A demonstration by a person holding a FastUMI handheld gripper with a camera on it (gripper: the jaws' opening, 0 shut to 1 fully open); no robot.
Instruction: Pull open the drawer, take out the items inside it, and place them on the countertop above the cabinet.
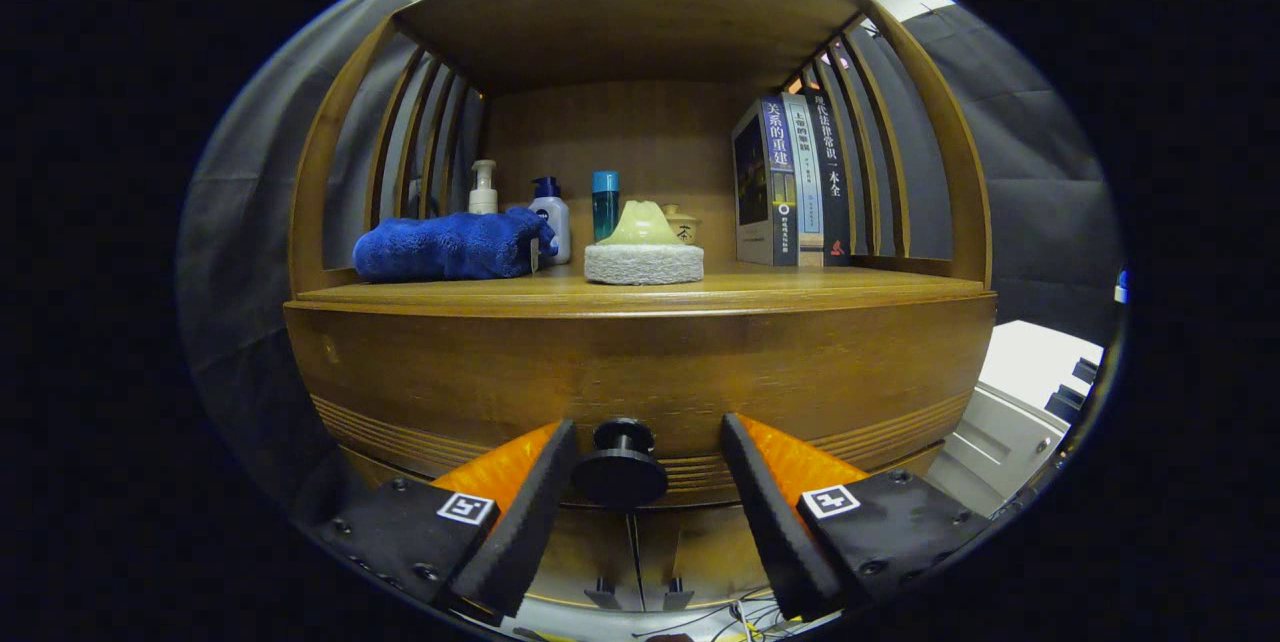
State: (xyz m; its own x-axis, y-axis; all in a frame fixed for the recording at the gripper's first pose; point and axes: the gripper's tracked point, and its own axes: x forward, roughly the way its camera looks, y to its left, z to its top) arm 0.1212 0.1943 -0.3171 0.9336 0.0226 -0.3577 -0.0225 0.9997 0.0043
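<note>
A wooden cabinet [640,362] with a smooth brown grain stands before grey booth cloth; slatted side rails and a curved top frame its open shelf. The gripper [640,447] is held at the drawer front [450,392], its two wedge-shaped fingers spread apart, each carrying a small square black-and-white marker. Between them sits the round dark knob [620,467] of the closed drawer; the left finger lies just beside the knob, the right finger stands clear of it, and neither visibly presses on it. Fine horizontal grooves run along the lower edge of the drawer front. Above, on the countertop [800,290], rest a folded fluffy blue towel [450,245], a pale pump bottle [483,188], a white bottle with a dark blue cap [552,222], a slim teal bottle [604,202], a coarse round pad topped by a yellowish mound [643,247], a small lidded jar [683,222], and upright books [795,182] whose spines bear Chinese print too small to read reliably.
</note>
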